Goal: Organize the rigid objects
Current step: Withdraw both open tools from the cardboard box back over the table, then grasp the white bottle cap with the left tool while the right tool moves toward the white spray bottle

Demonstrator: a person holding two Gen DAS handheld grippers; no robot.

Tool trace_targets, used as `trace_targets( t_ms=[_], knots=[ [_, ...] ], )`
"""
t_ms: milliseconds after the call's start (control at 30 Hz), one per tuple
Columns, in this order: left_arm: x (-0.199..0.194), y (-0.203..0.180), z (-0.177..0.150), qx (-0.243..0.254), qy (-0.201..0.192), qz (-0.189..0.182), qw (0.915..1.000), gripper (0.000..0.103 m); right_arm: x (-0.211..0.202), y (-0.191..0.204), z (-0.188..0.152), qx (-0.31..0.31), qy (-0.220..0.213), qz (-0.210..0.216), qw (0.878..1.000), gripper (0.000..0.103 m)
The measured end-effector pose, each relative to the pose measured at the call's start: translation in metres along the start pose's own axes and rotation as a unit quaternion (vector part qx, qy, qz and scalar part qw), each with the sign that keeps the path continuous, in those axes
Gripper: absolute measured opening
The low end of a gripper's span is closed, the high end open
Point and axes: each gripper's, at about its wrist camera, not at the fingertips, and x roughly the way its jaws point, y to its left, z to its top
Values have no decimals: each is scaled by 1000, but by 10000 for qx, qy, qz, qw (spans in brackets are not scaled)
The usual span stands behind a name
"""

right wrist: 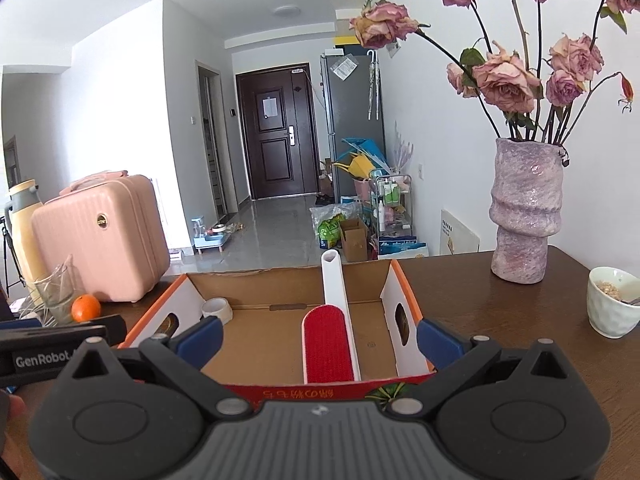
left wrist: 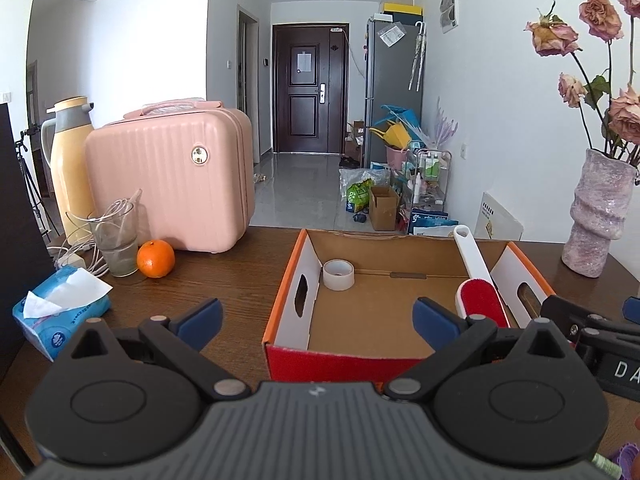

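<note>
Only the left wrist view shows the tissue pack (left wrist: 60,312) at the far left of the tabletop (left wrist: 240,276). Next come the glass (left wrist: 116,240), the orange (left wrist: 155,259) and the pink case (left wrist: 168,184). The left gripper (left wrist: 318,318) has its jaws released, holding nothing. In the cardboard box (right wrist: 404,280) the tape roll (right wrist: 217,310) lies at the left and the lint brush (right wrist: 330,344) at the right, its white handle on the far wall. The right gripper (right wrist: 319,340) is released too. Only the right wrist view shows the white bowl (right wrist: 612,308) beside the vase (right wrist: 524,212).
</note>
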Motion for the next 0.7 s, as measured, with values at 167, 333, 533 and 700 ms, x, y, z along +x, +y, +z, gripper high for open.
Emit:
trace_targets(
  t_ms=[167, 333, 533, 700],
  knots=[
    [-21, 9, -8, 35, -16, -51, 10000, 103, -25, 3, -8, -77, -106, 62, 9999, 103],
    [-42, 19, -20, 69, -33, -90, 9999, 103, -47, 2, -19, -80, -160, 108, 9998, 103],
    [-62, 28, -38, 184, 11, -144, 9997, 103, -68, 2, -36, -139, -128, 143, 9997, 103],
    [-77, 36, -54, 284, 62, -220, 9993, 103, -85, 2, -53, -228, -53, 126, 9996, 103]
  ],
)
